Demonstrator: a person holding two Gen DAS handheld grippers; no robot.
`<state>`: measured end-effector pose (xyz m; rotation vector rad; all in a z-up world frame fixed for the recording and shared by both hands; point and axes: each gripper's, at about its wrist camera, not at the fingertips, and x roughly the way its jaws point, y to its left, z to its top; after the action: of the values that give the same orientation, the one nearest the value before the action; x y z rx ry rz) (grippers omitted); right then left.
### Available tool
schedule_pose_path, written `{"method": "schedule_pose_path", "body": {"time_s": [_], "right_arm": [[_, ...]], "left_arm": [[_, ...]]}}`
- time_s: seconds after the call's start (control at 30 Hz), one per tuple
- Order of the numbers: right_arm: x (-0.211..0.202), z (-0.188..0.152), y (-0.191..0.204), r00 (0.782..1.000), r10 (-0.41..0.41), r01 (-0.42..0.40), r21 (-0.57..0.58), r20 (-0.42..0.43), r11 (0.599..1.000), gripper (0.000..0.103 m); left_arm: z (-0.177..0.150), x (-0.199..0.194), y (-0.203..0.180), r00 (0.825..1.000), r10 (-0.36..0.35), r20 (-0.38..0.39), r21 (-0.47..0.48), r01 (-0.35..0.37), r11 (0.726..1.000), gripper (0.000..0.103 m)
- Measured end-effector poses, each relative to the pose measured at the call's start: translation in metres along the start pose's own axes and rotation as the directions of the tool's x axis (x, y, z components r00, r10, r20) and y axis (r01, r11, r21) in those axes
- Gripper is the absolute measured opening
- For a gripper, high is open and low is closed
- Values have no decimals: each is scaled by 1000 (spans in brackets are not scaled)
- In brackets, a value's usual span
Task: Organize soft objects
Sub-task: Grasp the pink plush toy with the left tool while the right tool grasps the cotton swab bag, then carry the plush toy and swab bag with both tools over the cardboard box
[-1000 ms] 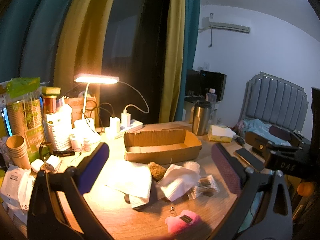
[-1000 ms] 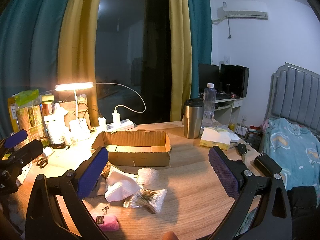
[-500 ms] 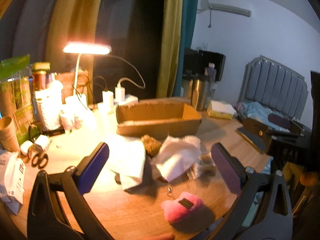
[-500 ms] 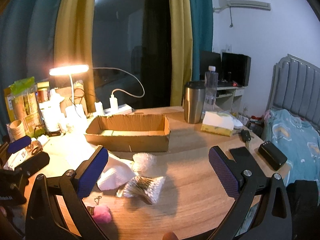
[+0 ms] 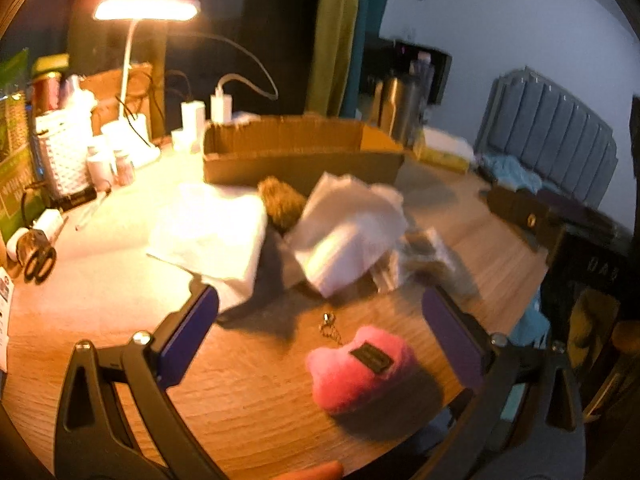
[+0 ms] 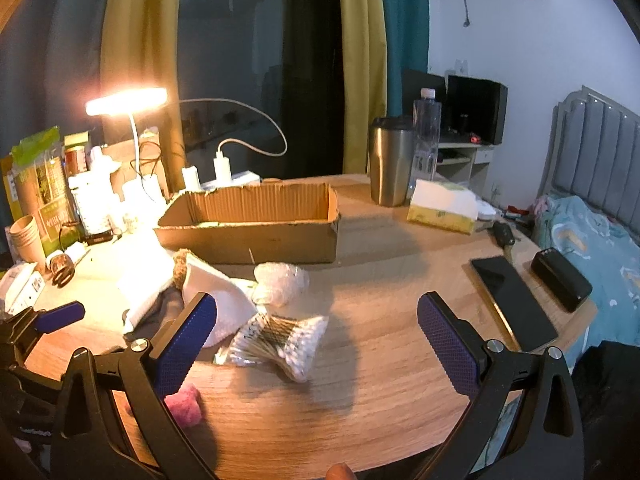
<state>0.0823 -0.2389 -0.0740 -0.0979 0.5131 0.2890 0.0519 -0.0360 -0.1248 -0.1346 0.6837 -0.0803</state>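
Two hand-held grippers, both spread wide, empty. One cardboard box (image 6: 256, 224), open top, at the back of the worktop (image 6: 380, 360). In front of it, left to right: one folded white cloth (image 5: 208, 232), one brown fuzzy ball (image 5: 280, 204), one crumpled white cloth (image 5: 344, 236), one bag of cotton swabs (image 6: 280, 340). One pink plush (image 5: 360, 364), soft fuzzy, dark label on top, small chain attached, lies on the worktop between the left hand-held gripper (image 5: 320, 336) fingers, closer to the right finger, not touching. Right hand-held gripper (image 6: 316, 332) hangs just above the swab bag.
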Motion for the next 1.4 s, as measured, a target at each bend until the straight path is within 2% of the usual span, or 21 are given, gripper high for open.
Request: {"method": "schedule_pose_path", "body": {"time_s": [0.33,0.47,0.6,0.7,0.87,1.1,1.17,1.2,1.23,1.4], "right_arm": [[31,-18,-5,997,32,-32,12,-71,999,102],[43,-24,-3,994,61,-61,3,-94,998,102],[56,-27,1,988,94,-94,8,-120,996,102],[66,-29,6,984,98,-100,-7,-148,995,102],[81,-31,11,978,101,-103,-6,-184,995,102],[104,-32,23,967,65,-73,-23,-245,997,102],[109,-32,24,963,61,-68,-18,-261,998,96],[110,-33,24,963,62,-69,-16,-264,997,89],[112,-34,25,961,58,-65,-17,-269,998,86],[116,-37,26,953,83,-88,-7,-293,996,78]], "left_arm": [[-28,34,-17,989,12,-145,63,-2,998,102],[-37,43,-14,986,11,-168,61,-1,998,101],[-40,42,-17,989,21,-148,96,-7,995,99],[-40,40,-13,991,33,-129,110,-18,994,86],[-37,37,-5,994,34,-107,118,-21,993,50],[-34,34,9,993,-46,-105,74,54,996,43],[-33,33,12,993,-60,-105,64,67,996,42],[-32,33,13,992,-65,-106,62,72,996,42],[-32,33,14,992,-71,-106,58,78,995,42],[-29,29,15,992,-92,-89,47,97,994,41]]}}
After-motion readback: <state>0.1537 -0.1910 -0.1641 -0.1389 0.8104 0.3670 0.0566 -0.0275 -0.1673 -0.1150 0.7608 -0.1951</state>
